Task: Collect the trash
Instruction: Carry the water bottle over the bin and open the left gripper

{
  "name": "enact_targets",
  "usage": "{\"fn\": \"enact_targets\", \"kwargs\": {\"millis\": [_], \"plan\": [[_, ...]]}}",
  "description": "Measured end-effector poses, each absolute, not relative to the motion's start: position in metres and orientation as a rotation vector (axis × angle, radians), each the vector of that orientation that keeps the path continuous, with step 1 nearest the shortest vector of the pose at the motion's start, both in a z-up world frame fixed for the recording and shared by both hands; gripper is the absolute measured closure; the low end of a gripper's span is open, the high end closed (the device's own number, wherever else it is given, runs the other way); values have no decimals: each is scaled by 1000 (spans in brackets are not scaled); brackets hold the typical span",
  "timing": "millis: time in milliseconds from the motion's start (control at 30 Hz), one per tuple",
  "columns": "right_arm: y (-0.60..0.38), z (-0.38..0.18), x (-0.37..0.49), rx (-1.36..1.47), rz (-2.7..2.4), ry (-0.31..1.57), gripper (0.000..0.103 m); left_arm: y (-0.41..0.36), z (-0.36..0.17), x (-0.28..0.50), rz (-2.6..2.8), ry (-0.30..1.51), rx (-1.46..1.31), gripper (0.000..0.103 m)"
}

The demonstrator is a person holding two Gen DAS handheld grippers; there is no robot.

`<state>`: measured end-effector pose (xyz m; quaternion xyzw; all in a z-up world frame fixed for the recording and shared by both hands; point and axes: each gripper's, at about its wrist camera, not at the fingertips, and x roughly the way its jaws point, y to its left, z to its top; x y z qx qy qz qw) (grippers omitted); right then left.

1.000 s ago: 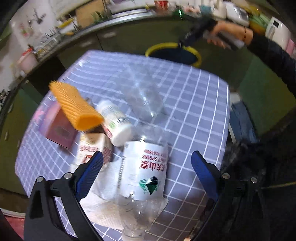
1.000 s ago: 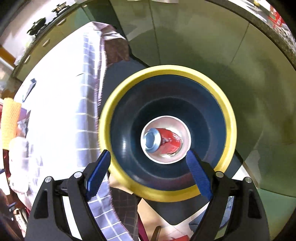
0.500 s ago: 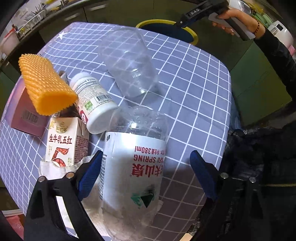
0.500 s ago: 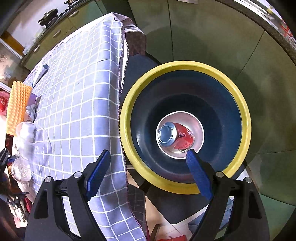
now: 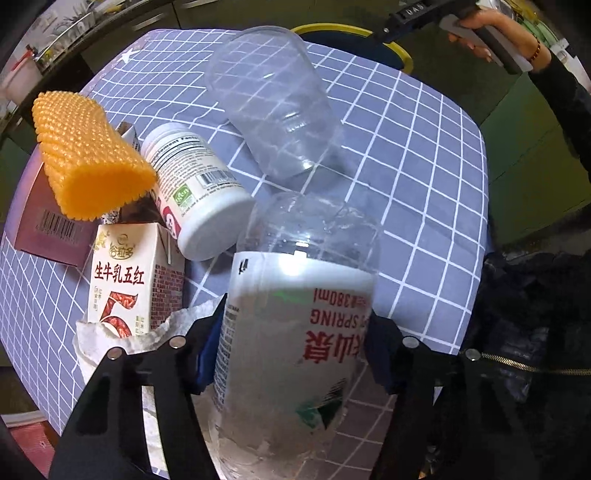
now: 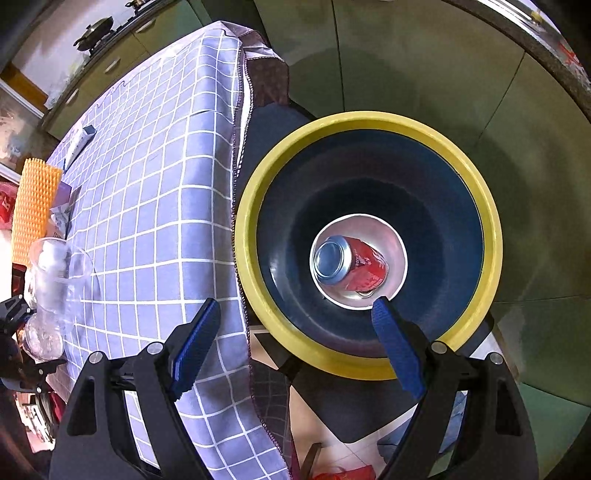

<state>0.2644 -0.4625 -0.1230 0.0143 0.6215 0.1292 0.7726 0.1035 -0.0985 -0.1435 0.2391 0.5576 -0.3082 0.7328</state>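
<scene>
A clear plastic water bottle (image 5: 295,295) with a white label lies on the checked tablecloth (image 5: 406,166), and my left gripper (image 5: 295,350) straddles it. The jaws are closing, and both blue pads touch the bottle's sides. Beside it are a clear plastic cup (image 5: 277,107), a white pill bottle (image 5: 195,188), a milk carton (image 5: 125,280), an orange spiky sleeve (image 5: 85,155) and crumpled tissue (image 5: 107,343). My right gripper (image 6: 291,332) hangs open and empty over the near rim of the yellow-rimmed bin (image 6: 491,221). A red can (image 6: 354,266) lies at the bin's bottom.
A pink box (image 5: 40,221) sits under the orange sleeve. The bin stands on the floor just past the table's edge (image 6: 240,184). A hand (image 5: 480,33) holds the right gripper at the top of the left wrist view. Green cabinets line the far side.
My left gripper came down over the water bottle and its jaws narrowed until the pads met its sides. The right gripper stayed open above the bin, shifting slightly toward the table.
</scene>
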Motion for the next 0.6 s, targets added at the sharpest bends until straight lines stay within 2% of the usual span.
{"fn": "enact_targets", "kwargs": {"millis": [600], "plan": [[-468, -122, 245, 63, 308, 1333, 20, -76, -58, 93, -615, 1067, 410, 46]]}}
